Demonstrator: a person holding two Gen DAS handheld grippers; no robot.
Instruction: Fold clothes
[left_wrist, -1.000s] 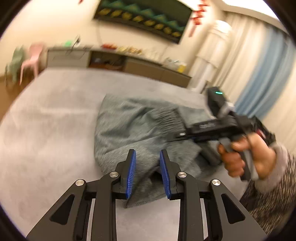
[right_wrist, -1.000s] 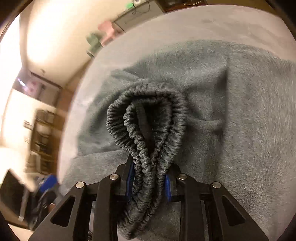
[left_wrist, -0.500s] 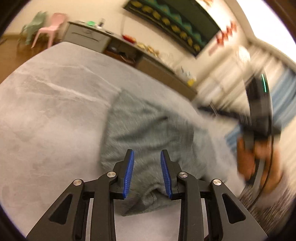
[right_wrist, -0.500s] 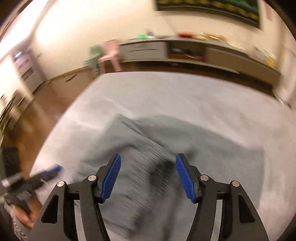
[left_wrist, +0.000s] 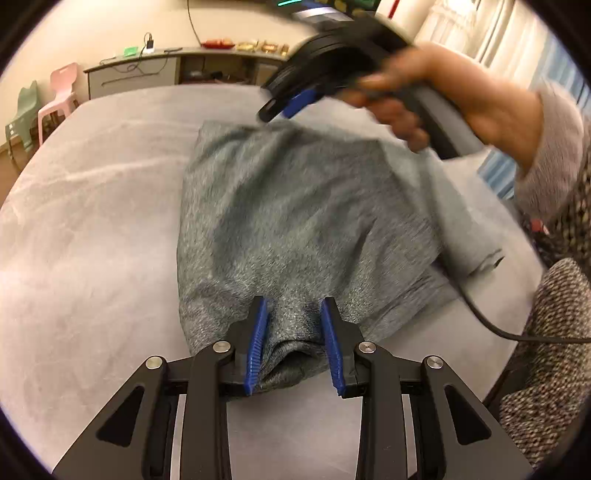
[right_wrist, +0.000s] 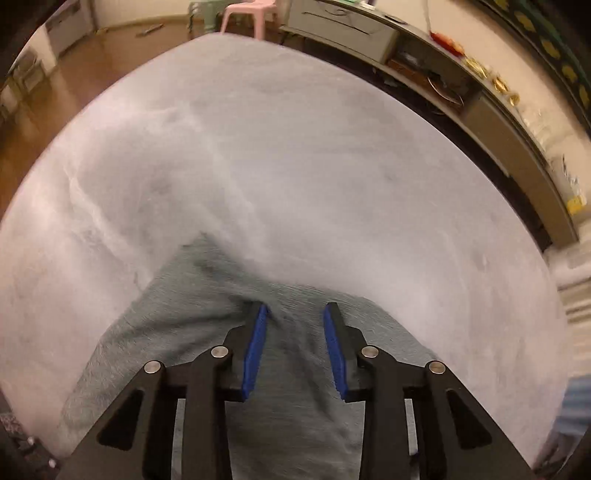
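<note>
The grey garment (left_wrist: 303, 221) lies bunched on the bed (left_wrist: 92, 221), its near edge gathered between the left tongs (left_wrist: 293, 343), whose pads look pressed on that roll, probably to anchor it. The right tongs (right_wrist: 295, 347) hang over the far edge, closing, cloth beneath them but not pinched, likely to grab a corner for folding.

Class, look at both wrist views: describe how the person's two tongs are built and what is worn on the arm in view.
Both the left tongs and the right tongs have black linkage arms with silver rivets and ribbed blue pads. A black cable trails from the right one. The person wears a pale grey cuff under a dark speckled knit sleeve.
</note>
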